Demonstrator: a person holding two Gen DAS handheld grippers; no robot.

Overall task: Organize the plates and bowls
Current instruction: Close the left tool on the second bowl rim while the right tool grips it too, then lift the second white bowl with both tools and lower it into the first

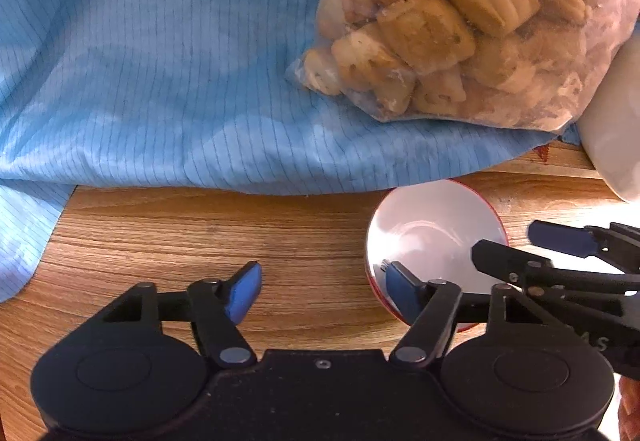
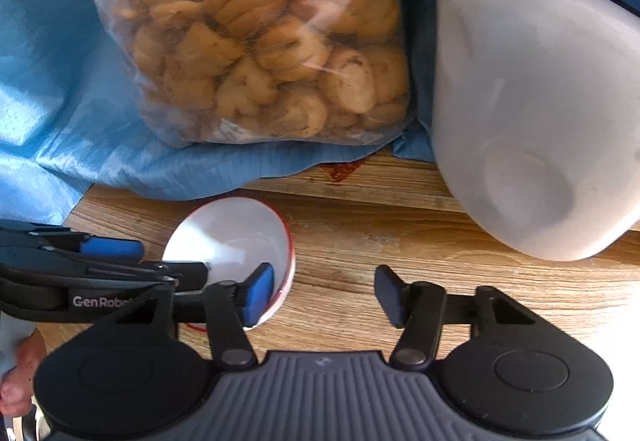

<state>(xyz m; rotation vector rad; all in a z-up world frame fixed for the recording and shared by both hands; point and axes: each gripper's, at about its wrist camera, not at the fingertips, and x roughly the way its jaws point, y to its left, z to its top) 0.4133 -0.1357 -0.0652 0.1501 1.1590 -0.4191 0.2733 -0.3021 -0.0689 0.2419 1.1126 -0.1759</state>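
Your left wrist camera looks steeply down along its hand-held gripper (image 1: 320, 295), close over the bench (image 1: 160, 241). Your right wrist camera does the same from just beside it. Both views share the small bowl (image 1: 432, 237), the bag of biscuits (image 1: 460, 21), the blue cloth (image 1: 160, 61) and each other's fingers.

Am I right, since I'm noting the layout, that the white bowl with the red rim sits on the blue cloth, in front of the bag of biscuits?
Not quite. The bowl sits on the bare wooden table, just off the blue cloth, as the right wrist view shows. It is indeed in front of the bag of biscuits.
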